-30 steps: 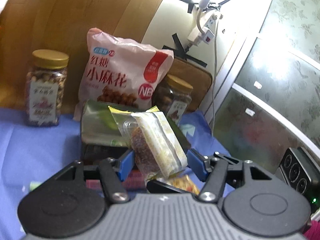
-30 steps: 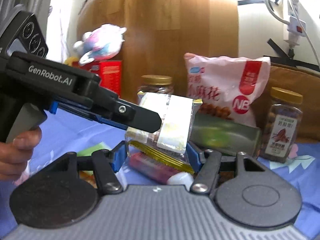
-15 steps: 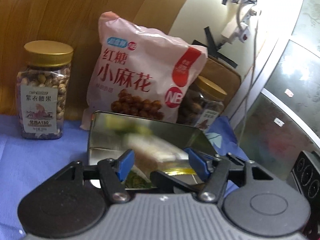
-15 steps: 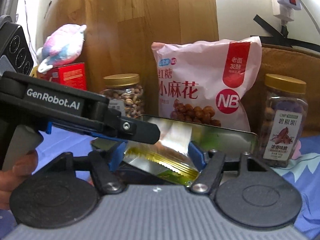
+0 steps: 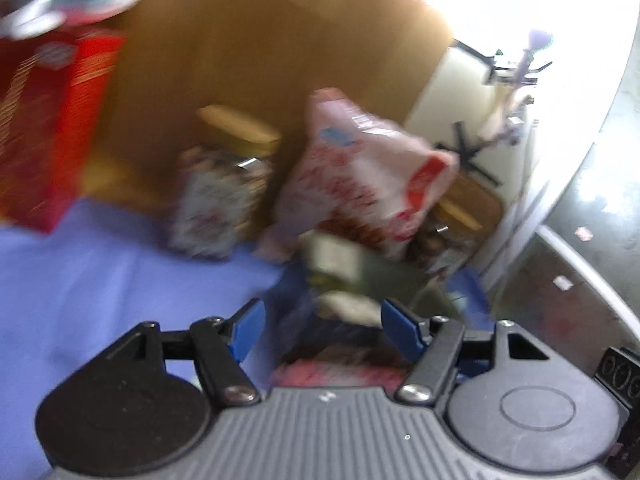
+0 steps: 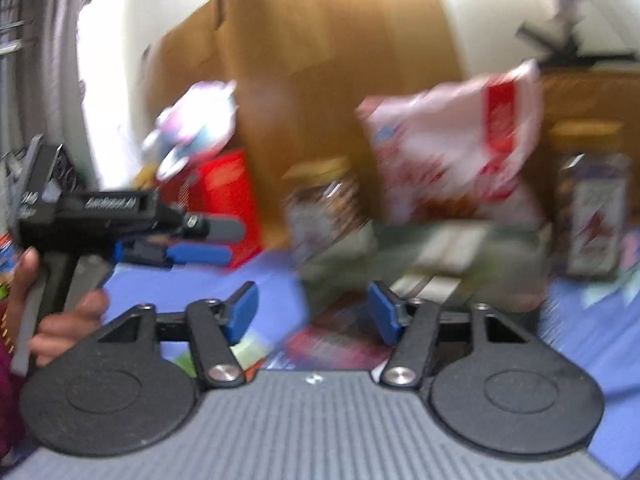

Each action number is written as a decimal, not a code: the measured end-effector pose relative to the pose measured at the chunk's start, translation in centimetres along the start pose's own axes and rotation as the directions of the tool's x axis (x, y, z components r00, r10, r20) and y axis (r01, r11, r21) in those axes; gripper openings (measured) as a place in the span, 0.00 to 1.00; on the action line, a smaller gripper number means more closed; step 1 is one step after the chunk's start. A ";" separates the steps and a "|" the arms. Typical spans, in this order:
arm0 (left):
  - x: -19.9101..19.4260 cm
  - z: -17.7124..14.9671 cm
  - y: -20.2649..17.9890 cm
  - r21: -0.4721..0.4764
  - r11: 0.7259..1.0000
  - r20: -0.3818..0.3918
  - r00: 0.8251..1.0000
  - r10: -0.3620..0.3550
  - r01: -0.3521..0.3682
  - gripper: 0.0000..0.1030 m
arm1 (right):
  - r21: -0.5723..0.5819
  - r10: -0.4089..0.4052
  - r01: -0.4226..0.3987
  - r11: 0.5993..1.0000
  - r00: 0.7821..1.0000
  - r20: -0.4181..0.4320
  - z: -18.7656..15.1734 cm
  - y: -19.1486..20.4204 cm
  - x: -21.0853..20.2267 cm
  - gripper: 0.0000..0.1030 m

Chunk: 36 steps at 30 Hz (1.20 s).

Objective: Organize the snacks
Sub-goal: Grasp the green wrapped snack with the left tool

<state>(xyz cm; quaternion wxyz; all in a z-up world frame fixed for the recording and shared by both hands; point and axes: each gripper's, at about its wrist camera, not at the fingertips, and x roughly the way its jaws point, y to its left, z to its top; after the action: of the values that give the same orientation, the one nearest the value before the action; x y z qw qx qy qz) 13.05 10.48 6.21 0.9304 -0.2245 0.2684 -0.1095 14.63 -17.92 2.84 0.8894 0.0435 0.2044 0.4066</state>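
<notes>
Left wrist view: heavy motion blur; my left claw (image 5: 323, 330) has its blue pads spread, nothing pressed between them. Its jaws have just been opening.
Left claw, surroundings: beyond the pads lies an open shiny metal tin (image 5: 360, 268) with a pale wrapped snack (image 5: 348, 306) at its near edge; which compartment I cannot tell in the blur.
Right wrist view: my right claw (image 6: 312, 314) also stands released, pads apart with no item touching either one. Its jaws have just been closing.
Right claw, surroundings: a dark red flat packet (image 6: 340, 344) lies on the blue cloth-covered tabletop (image 6: 280, 280) just below the gap between the pads.
Snacks at the back: a pink-and-white printed snack bag (image 6: 452, 152) leans upright against the brown wooden panel (image 6: 320, 60). A clear nut jar with gold lid (image 6: 320, 208) stands to its left, a second gold-lidded jar (image 6: 592, 208) to its right. The tin sits just in front of the bag.
Far left: a red cardboard box (image 5: 52, 128) stands on the tabletop, with a pastel plush toy (image 6: 196, 128) on top.
Left claw seen from the right: black handle held by a hand (image 6: 60, 316), blue finger (image 6: 200, 254) pointing toward the jar, well apart from the tin.
</notes>
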 end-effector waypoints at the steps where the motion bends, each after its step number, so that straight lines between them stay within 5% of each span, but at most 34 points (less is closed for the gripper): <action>1: -0.5 -0.5 0.7 -0.014 1.000 -0.010 1.000 0.021 -0.021 0.64 | -0.001 0.017 -0.017 1.000 0.999 -0.037 -0.5 0.5 0.5 0.48; 6: -2.2 -2.8 3.5 -0.083 0.994 -0.036 0.997 0.065 -0.067 0.64 | -0.003 0.067 -0.069 0.998 0.979 -0.194 -2.8 3.2 3.8 0.46; 15: -1.1 -4.4 2.8 -0.052 0.999 -0.077 0.997 0.005 -0.009 0.63 | -0.107 0.053 -0.085 0.991 0.960 -0.274 -3.0 7.2 7.3 0.51; 19: 0.4 -5.6 2.4 -0.018 0.999 -0.120 0.992 0.042 -0.045 0.56 | -0.143 0.018 -0.064 0.988 0.953 -0.303 -3.7 7.4 8.6 0.51; 25: -0.2 -5.7 1.1 0.017 0.999 -0.099 0.994 0.035 -0.034 0.50 | -0.191 -0.008 -0.042 0.981 0.967 -0.255 -3.7 8.1 7.9 0.41; 36: -1.4 -3.4 -3.6 0.083 0.996 -0.005 1.000 -0.029 0.029 0.50 | -0.287 -0.080 0.076 0.955 0.997 -0.003 -2.1 8.5 3.0 0.41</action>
<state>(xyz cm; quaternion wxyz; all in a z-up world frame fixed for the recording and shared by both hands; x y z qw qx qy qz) 9.74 6.56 5.95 0.9367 -0.1894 0.2620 -0.1344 9.58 -10.23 2.02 0.9002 -0.0968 0.1513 0.3968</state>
